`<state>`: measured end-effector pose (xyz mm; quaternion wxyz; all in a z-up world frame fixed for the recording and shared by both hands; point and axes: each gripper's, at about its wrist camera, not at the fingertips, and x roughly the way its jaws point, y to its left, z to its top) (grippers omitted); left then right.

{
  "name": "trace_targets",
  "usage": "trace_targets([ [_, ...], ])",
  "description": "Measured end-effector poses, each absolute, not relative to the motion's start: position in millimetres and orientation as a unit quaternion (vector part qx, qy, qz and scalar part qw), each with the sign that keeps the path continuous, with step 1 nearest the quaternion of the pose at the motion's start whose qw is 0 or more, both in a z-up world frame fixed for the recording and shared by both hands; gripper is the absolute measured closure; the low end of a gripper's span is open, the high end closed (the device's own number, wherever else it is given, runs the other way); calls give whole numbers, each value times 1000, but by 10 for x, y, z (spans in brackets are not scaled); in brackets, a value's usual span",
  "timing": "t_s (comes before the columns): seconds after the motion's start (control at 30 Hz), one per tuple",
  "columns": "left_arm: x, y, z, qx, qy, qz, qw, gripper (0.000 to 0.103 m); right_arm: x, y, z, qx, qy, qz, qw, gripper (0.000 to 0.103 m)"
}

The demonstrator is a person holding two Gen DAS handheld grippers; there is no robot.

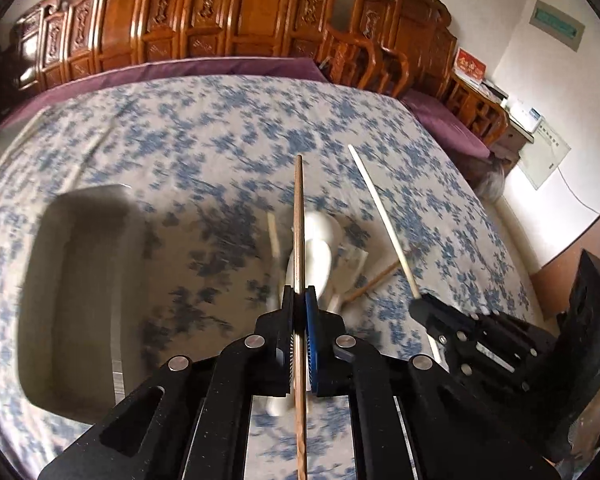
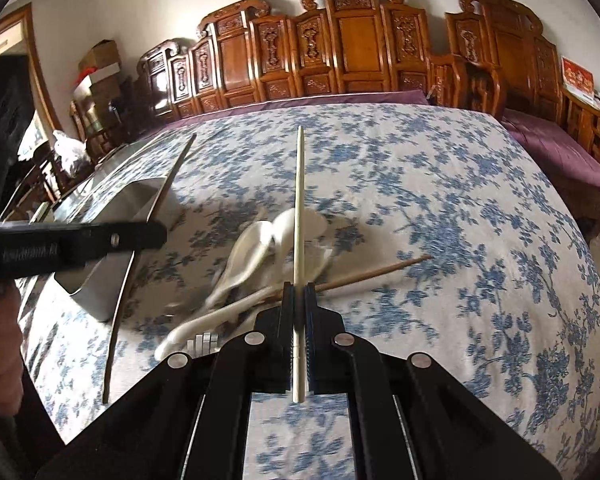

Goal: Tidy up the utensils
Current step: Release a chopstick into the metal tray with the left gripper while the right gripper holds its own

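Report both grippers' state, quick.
Left gripper: shut on the brown chopstick.
Right gripper: shut on the white chopstick.

A table covered by a white cloth with a blue flower print (image 2: 440, 208) carries everything, and the cloth reaches to its far edge in front of carved wooden seats. Lying on it near the middle is a loose heap of white ceramic spoons (image 2: 260, 248), overlapping one another, with a brown wooden chopstick (image 2: 380, 272) flat beside and partly under them. Toward the left stands a metal tray (image 1: 80, 292) with upright walls, resting directly on the cloth, apart from the spoons.
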<state>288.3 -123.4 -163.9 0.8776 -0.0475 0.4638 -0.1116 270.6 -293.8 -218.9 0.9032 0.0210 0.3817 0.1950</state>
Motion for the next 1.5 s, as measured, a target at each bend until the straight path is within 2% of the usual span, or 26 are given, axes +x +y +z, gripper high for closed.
trace_targets([
  [0.73,3036,-252,-1211,-7,431,-44,901,99,2365,-2281,-1892,4,363,233,902,97],
  [1.5,3266,157,-1978,2,484,-32,875,98,2374,-1897,-1970,-17,374,243,895,97],
])
